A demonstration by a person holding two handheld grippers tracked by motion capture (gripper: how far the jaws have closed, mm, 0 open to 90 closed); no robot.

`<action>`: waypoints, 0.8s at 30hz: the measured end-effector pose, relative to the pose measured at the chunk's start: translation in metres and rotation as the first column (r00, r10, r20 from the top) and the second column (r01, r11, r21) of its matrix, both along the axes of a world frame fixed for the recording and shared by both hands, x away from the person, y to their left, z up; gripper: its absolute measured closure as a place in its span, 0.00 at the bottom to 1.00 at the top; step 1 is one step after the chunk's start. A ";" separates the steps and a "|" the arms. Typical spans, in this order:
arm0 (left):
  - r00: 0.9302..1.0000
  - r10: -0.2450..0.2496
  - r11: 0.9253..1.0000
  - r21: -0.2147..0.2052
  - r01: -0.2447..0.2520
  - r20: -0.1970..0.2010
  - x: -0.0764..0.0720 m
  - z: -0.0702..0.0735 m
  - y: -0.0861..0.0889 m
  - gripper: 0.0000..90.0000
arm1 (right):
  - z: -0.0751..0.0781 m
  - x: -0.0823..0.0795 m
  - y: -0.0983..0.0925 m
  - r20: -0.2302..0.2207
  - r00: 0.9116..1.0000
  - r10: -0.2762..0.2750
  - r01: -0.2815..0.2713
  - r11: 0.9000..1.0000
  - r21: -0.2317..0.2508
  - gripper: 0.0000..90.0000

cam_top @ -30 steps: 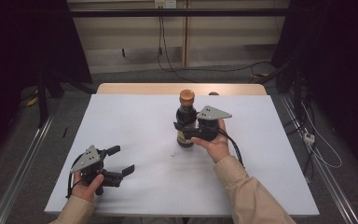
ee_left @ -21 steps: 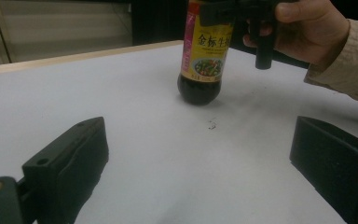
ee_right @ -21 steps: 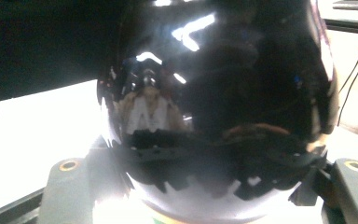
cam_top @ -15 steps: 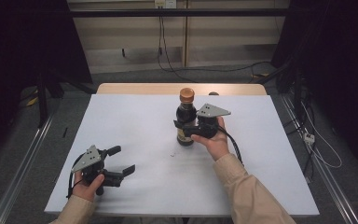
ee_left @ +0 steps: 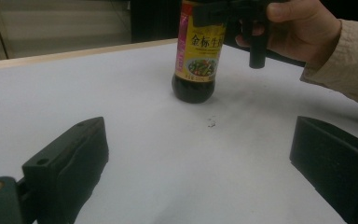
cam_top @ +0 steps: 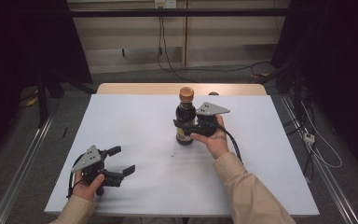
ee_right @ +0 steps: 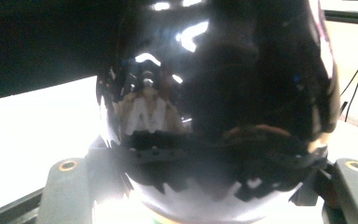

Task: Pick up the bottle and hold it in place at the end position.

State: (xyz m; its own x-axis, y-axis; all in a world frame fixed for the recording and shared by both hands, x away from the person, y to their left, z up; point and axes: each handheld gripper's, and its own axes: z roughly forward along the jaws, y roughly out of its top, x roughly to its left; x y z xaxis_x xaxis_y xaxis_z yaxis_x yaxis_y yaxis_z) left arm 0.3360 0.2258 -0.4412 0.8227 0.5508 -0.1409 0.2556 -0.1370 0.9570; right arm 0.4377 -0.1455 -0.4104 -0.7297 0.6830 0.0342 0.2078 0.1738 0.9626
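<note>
A dark soy sauce bottle (cam_top: pixel 185 116) with a brown cap and a yellow label stands upright near the middle of the white table (cam_top: pixel 130 116). My right gripper (cam_top: pixel 182 125) is shut on its body from the right side. In the right gripper view the glossy black glass of the bottle (ee_right: pixel 214 93) sits between the two jaws of my right gripper (ee_right: pixel 209 186). My left gripper (cam_top: pixel 123 160) rests near the front left of the table, open with nothing between its fingers. From the left gripper view, the bottle (ee_left: pixel 198 56) appears beyond my open left gripper (ee_left: pixel 200 154), with the other hand on it.
A small dark speck (cam_top: pixel 172 154) lies on the table in front of the bottle. A wooden strip (cam_top: pixel 144 88) runs along the table's far edge. Cables (cam_top: pixel 317 149) trail over the floor at the right, and metal rails (cam_top: pixel 23 158) flank the table.
The right hand and the bottle have shifted very slightly toward the far side. The left gripper has not moved.
</note>
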 end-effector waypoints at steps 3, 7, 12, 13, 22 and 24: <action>1.000 0.001 1.000 -0.002 -0.001 -0.002 0.000 0.000 0.000 0.05 | 0.000 0.000 -0.002 -0.006 1.000 0.005 -0.005 1.000 0.003 0.34; 1.000 -0.002 1.000 0.001 0.002 -0.002 0.001 -0.001 -0.002 0.05 | 0.000 -0.002 0.000 -0.004 1.000 0.008 -0.008 1.000 -0.012 0.33; 1.000 -0.010 1.000 0.016 0.010 0.002 0.002 -0.001 -0.003 0.04 | 0.001 -0.003 -0.001 -0.012 1.000 -0.003 0.003 1.000 -0.015 0.33; 1.000 -0.010 1.000 0.013 0.010 0.000 0.002 -0.001 -0.003 0.05 | 0.001 -0.003 0.000 -0.013 1.000 -0.007 0.007 1.000 -0.015 0.33; 1.000 -0.005 1.000 0.001 0.005 -0.010 0.004 -0.002 -0.005 0.05 | -0.004 -0.010 -0.001 -0.048 0.997 -0.053 0.055 0.998 0.044 0.31; 1.000 -0.010 1.000 0.001 0.010 -0.010 0.004 -0.003 -0.005 0.05 | -0.005 -0.012 -0.001 -0.046 0.996 -0.071 0.073 0.996 0.046 0.31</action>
